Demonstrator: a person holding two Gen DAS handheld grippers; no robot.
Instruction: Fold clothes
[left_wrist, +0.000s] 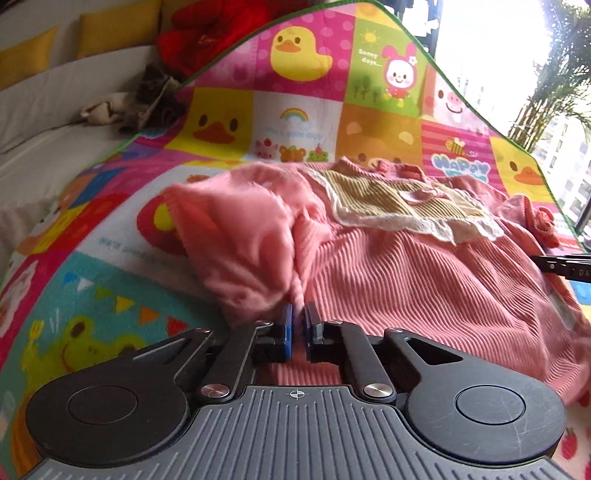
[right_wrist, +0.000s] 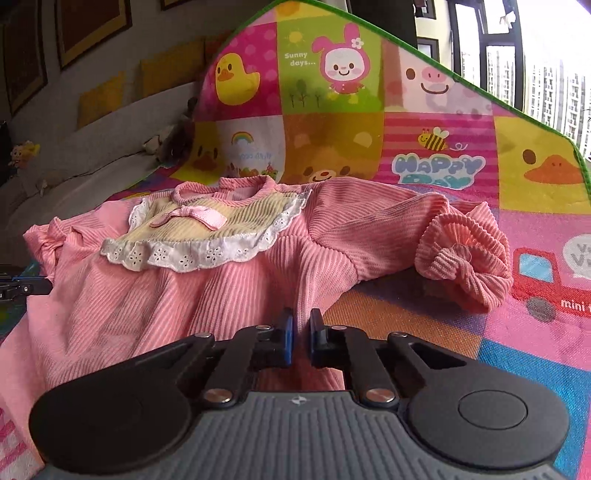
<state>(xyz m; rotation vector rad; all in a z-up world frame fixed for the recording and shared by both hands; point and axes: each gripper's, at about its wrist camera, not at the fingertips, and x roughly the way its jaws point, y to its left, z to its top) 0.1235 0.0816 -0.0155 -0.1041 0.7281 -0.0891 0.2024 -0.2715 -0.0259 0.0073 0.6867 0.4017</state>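
On play mat: pink dress pinched in both clenched tools.

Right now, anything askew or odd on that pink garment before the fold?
Yes. The pink dress is not flat: its right sleeve is bunched and scrunched at the cuff, and the left sleeve is flopped over in a lump. Left gripper and right gripper are each shut on a pinch of its fabric.
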